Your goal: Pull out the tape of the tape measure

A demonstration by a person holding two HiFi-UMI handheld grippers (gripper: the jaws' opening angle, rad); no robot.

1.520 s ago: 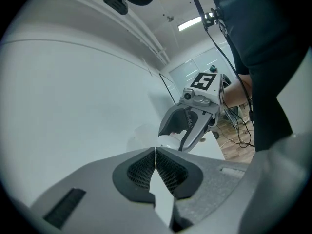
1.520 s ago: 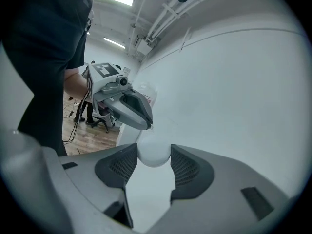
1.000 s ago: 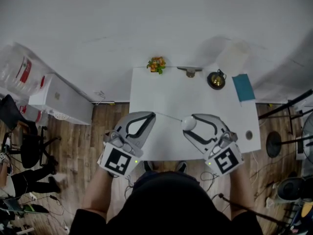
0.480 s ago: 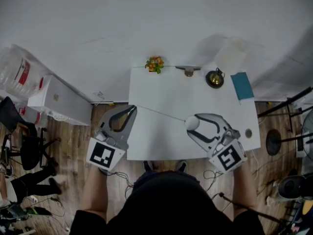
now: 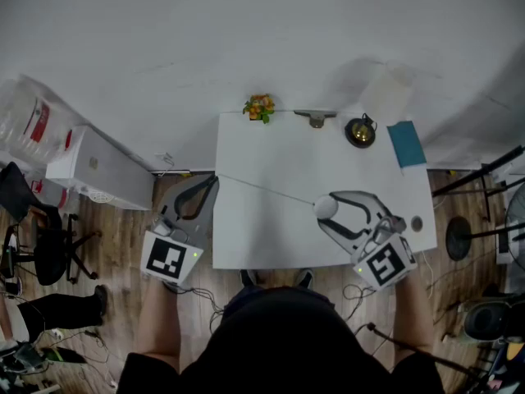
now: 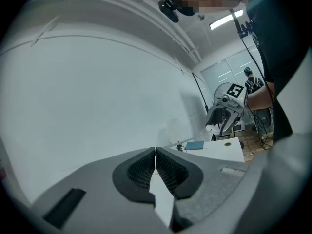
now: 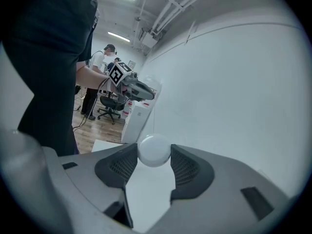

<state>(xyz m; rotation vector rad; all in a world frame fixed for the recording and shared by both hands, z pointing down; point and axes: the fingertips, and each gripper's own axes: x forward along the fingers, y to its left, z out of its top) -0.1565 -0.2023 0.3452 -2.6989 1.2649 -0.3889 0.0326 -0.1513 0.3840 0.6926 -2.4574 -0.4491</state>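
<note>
White tabletop [image 5: 271, 150] fills the middle of the head view, its far edge against a pale wall. A boxy white cabinet [image 5: 100, 169] stands on the wood floor to its left, and nothing shows what it holds. Further left, a clear plastic jug [image 5: 29, 117] with a red label is cut by the frame edge, its contents unreadable. The left gripper [image 5: 214, 178] hangs just off the table's left edge with its jaws pressed together on the end of the tape [image 5: 267, 189]. The right gripper [image 5: 328, 206], over the near right part of the table, is clamped on the round white tape measure case [image 5: 325, 209]. From above, the tape is only a hairline slanting across the table between the two tools. The left gripper view shows it as a white strip [image 6: 162, 199] behind the closed pads [image 6: 168, 167], and the right gripper view shows the case [image 7: 154, 150] squeezed between ribbed pads [image 7: 184, 167]. Along the far right edge lie a teal sheet [image 5: 408, 145] and a dark round object [image 5: 362, 133] too small to identify. Orange flowers [image 5: 261, 107] sit at the far left corner, their pot hidden.
</note>
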